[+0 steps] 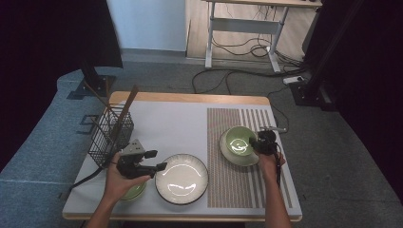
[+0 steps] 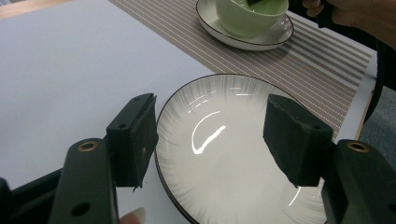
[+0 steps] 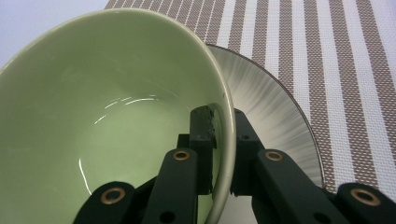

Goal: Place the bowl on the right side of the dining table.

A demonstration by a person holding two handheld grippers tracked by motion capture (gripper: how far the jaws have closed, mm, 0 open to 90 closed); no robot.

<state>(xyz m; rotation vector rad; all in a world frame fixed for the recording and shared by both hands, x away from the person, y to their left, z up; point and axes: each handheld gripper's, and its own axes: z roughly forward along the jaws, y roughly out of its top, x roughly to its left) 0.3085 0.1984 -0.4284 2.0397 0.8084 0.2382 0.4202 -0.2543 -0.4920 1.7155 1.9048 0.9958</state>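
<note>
- High view, near edge: left tongs [image 1: 159, 160] sit over the surface [image 1: 166, 123] just left of a big white plate [image 1: 182, 178]; small green dish [image 1: 133, 191] partly under the left hand.
- Left gripper view, close up: left tongs [image 2: 210, 135] spread wide, nothing btwn the pads, white plate [image 2: 233, 154] below and empty.
- Right gripper view adds grip detail: right tongs [image 3: 223, 140] narrow, clamped on the green bowl [image 3: 107, 107] rim, one pad inside, one outside; bowl tilted, empty.
- Mid-surface, high view: green bowl [image 1: 240, 141] sits on a white saucer-plate [image 1: 237, 159] on the striped mat [image 1: 237, 156], right tongs [image 1: 259, 144] at its right rim.
- Far left: wire basket [image 1: 110, 135] w/ long sticks, prob. chopsticks [image 1: 124, 110], leaning out.
</note>
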